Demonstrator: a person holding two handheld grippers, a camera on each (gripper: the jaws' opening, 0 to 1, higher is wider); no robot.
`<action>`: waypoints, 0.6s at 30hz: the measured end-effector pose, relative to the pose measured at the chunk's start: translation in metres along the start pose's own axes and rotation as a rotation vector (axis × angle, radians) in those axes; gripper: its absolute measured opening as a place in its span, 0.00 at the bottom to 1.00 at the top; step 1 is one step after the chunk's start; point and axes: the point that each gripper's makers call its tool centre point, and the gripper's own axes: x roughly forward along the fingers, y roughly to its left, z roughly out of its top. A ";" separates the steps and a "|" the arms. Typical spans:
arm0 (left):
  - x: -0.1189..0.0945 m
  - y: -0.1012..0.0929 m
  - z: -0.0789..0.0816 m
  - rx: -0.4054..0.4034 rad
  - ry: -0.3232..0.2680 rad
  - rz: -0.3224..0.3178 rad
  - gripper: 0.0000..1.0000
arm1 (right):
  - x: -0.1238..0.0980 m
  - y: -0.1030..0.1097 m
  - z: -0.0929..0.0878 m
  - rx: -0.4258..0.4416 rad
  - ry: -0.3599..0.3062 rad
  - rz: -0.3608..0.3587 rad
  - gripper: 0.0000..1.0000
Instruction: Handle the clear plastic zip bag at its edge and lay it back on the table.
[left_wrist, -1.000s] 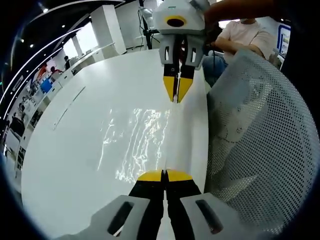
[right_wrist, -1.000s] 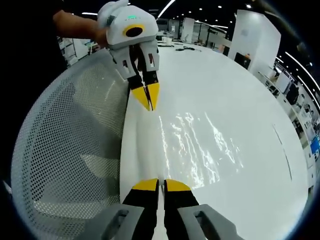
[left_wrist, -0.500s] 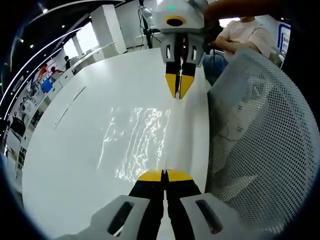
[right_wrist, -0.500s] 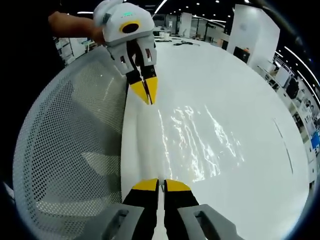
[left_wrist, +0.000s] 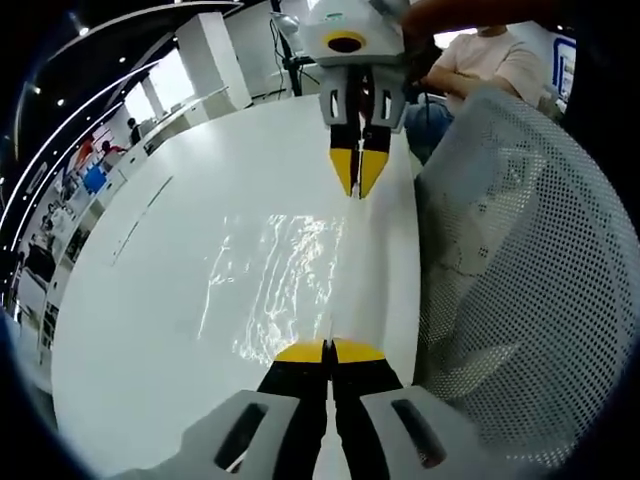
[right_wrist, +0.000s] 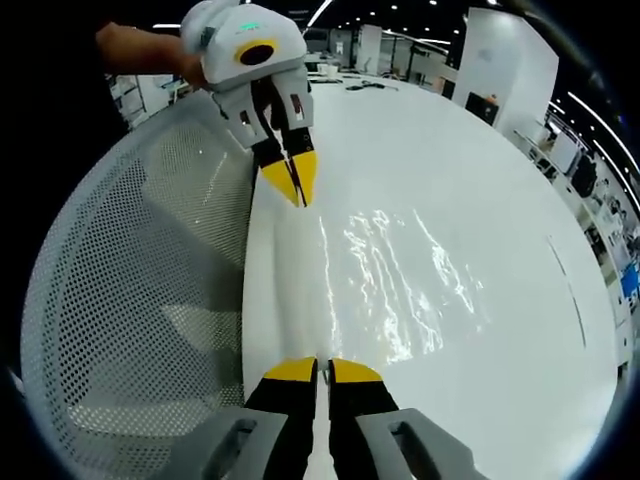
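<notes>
1. Nearest the lens in the left gripper view, the left gripper (left_wrist: 329, 351) had its yellow-tipped jaws pressed together on the near edge of the clear plastic zip bag (left_wrist: 275, 285); no gap showed between the tips.
2. Likewise in the right gripper view, the right gripper (right_wrist: 313, 369) stood with its jaws drawn together at the opposite end of the same edge; the film between the tips was too thin to make out, so the grip itself was a judgement.
3. Between the two tools the bag stretched as a taut edge line, its long axis running straight from one gripper to the other; its glinting, wrinkled sheet spread to one side over the white table (left_wrist: 150, 300), and whether it rested on the surface or hung just above could not be told.
4. On the other side of that line, just beside the table edge, stood a white mesh chair back (left_wrist: 520, 260).
5. Farthest along the axis, the opposing gripper faced each camera tips-first, pointing back along the edge; both tools were thus equally placed, one at each end, neither nearer the bag.
6. Judgement: laying the bag down would call for lowering both ends together, then parting the jaws.
</notes>
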 end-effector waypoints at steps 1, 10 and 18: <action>0.000 0.001 0.000 0.003 0.000 0.005 0.00 | 0.000 0.000 0.000 0.002 0.002 0.002 0.00; -0.001 0.004 -0.007 0.037 0.016 0.033 0.00 | 0.003 0.006 0.004 0.013 -0.015 0.037 0.01; -0.001 0.006 -0.008 0.046 0.015 0.048 0.00 | 0.000 0.003 0.015 0.060 -0.074 0.037 0.04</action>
